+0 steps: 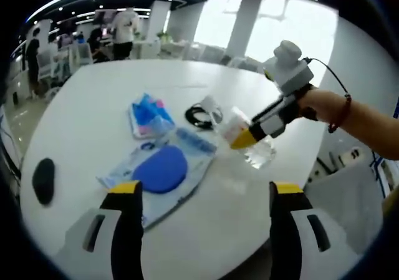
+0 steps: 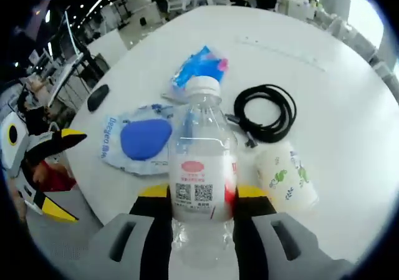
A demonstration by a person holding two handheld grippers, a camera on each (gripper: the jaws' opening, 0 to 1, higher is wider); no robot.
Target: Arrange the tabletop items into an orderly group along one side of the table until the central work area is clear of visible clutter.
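2 fingers (image 2: 202, 199) hide bottle (image 2: 202, 161) base

The bottle (image 2: 202, 168) is clear, glossy plastic with a white cap and a smooth printed paper label. The packet (image 2: 138, 140) holding the blue pad is shiny see-through film, as is the crinkled pouch (image 2: 201, 68) farther off. The cable (image 2: 265, 113) looks matt black rubber; the table (image 2: 324, 86) is smooth, faintly glossy white
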